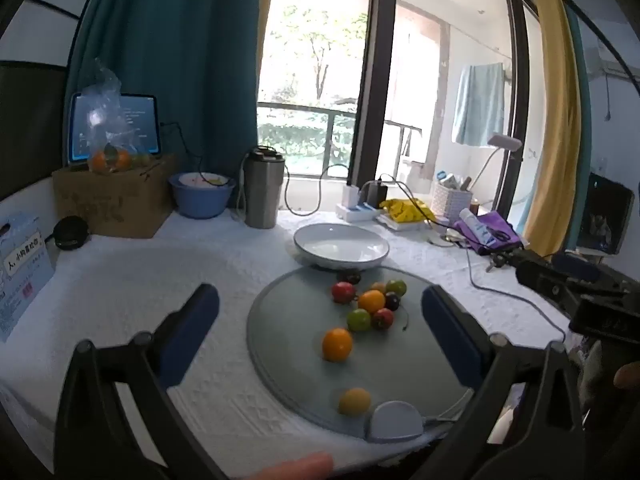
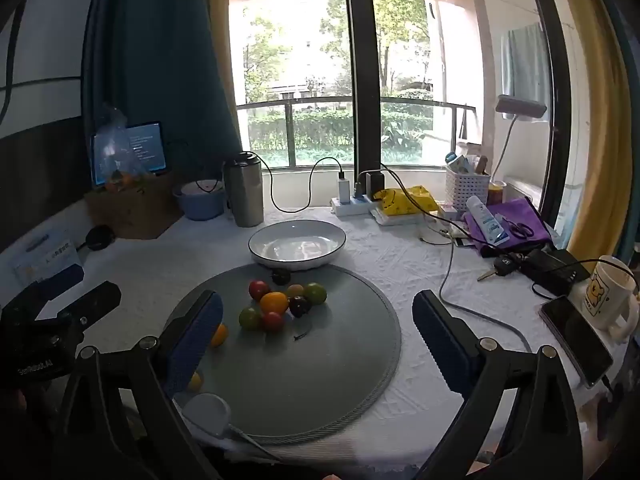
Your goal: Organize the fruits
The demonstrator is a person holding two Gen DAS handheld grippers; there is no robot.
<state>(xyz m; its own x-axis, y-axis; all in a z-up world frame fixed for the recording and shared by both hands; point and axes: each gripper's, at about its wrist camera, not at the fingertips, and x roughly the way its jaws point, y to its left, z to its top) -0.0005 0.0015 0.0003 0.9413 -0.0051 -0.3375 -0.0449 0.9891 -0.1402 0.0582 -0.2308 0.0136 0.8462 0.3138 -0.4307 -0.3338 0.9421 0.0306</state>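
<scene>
We are holding both grippers, left gripper (image 1: 320, 320) and right gripper (image 2: 318, 320), jaws wide open, gripping nothing. Fruits (image 2: 280, 304) are all sitting on the grey mat (image 2: 320, 380); white bowl (image 2: 297, 245) is holding none. Right view is showing a mug (image 2: 608, 292); left view isn't.

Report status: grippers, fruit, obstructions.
Left gripper open, empty. Right gripper open, empty. Small fruits loose on grey mat; white plate holds none. Nothing blocking.
</scene>
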